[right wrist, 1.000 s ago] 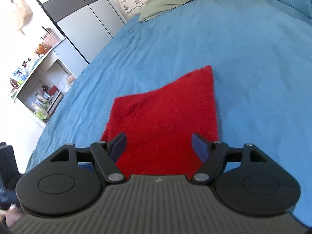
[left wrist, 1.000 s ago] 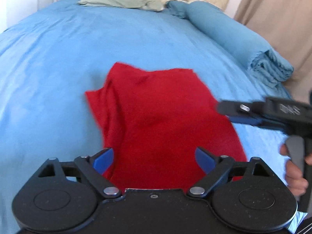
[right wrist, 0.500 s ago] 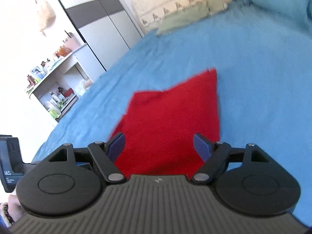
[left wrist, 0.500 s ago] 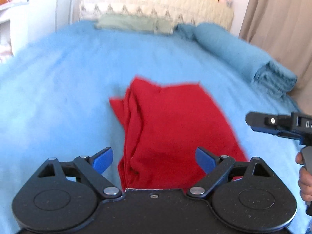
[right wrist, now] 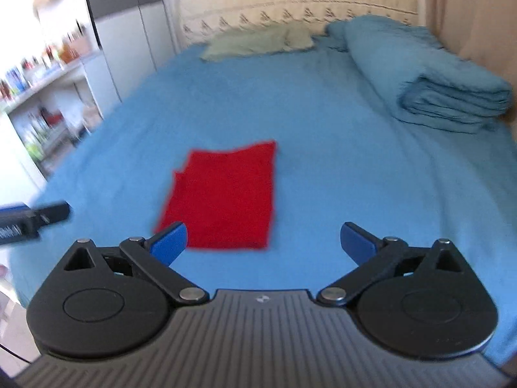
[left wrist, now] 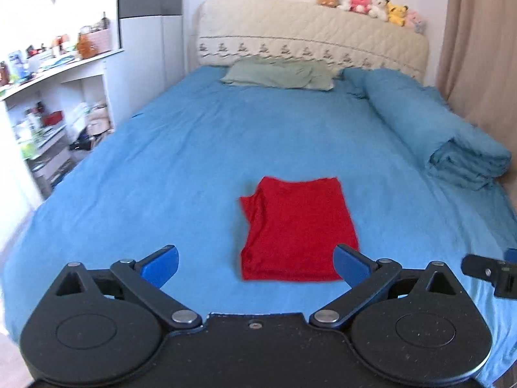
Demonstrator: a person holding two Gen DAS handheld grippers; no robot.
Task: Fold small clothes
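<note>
A red garment (left wrist: 297,229) lies folded into a flat rectangle on the blue bed (left wrist: 194,161), with bunched edges along its left side. It also shows in the right wrist view (right wrist: 226,197). My left gripper (left wrist: 255,265) is open and empty, held back above the near end of the bed, clear of the garment. My right gripper (right wrist: 263,242) is open and empty, held back and to the right of the garment. The right gripper's tip (left wrist: 484,268) shows at the right edge of the left wrist view, and the left gripper's tip (right wrist: 38,216) at the left edge of the right wrist view.
A rolled blue duvet (left wrist: 436,132) lies along the bed's right side. A green pillow (left wrist: 278,76) sits by the cream headboard (left wrist: 310,42) with plush toys (left wrist: 365,1) on top. White shelves (left wrist: 48,113) full of items stand left of the bed.
Both grippers have pulled back and up from the red garment, which lies folded on the bed and now looks smaller and farther away. Both stay open.
</note>
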